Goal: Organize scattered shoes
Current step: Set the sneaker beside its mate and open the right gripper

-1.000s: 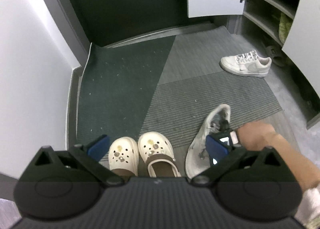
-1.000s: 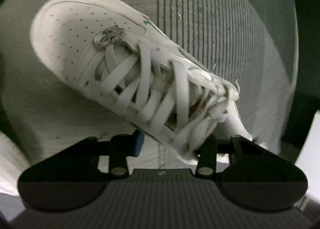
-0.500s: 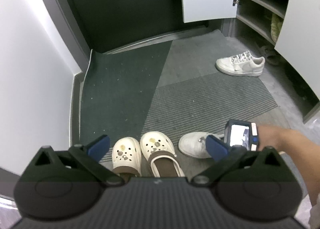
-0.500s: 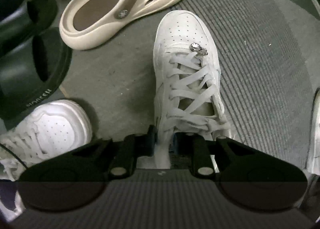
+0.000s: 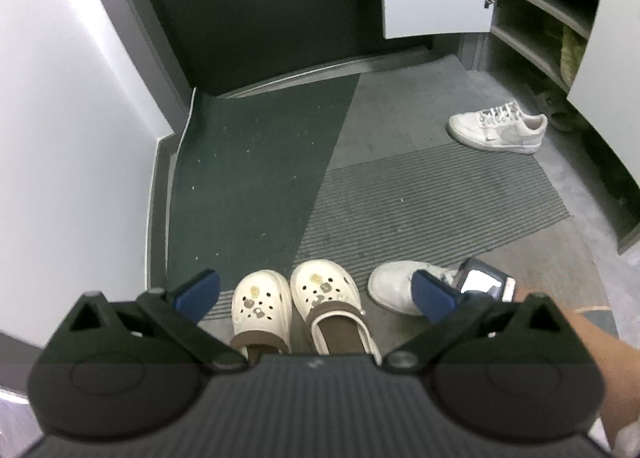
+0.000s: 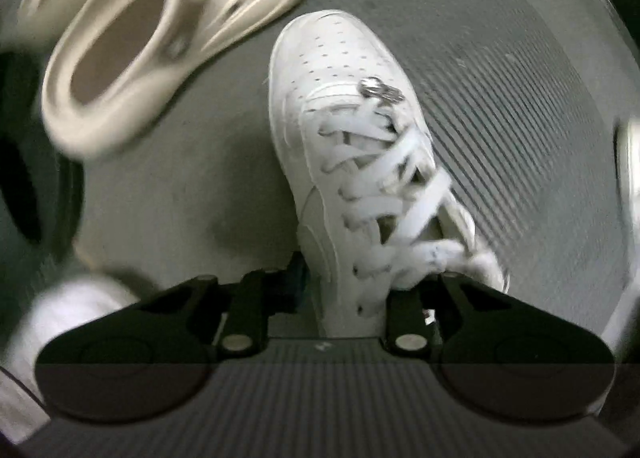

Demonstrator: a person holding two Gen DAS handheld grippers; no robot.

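1. The right hand-held gripper [image 6: 344,282] is clamped on the heel collar of a white sneaker [image 6: 352,130]; the jaws stand nearly together with the collar between them.
2. The sneaker sits on the ribbed mat [image 5: 420,210], just right of the clog pair [image 5: 300,306], which serves as landmark.
3. The sneaker's long axis runs from the gripper outward, toe ahead and angled toward the clogs rather than parallel with them.
4. The left hand-held gripper [image 5: 316,294] has its jaws apart and holds nothing; the clogs lie between its fingers in view.
5. A second sneaker [image 5: 498,130] lies well beyond the clogs, near the shelves [image 5: 548,6]; the right hand appears the nearer.
6. Judgement: the next move calls for swinging the toe parallel to the clogs.
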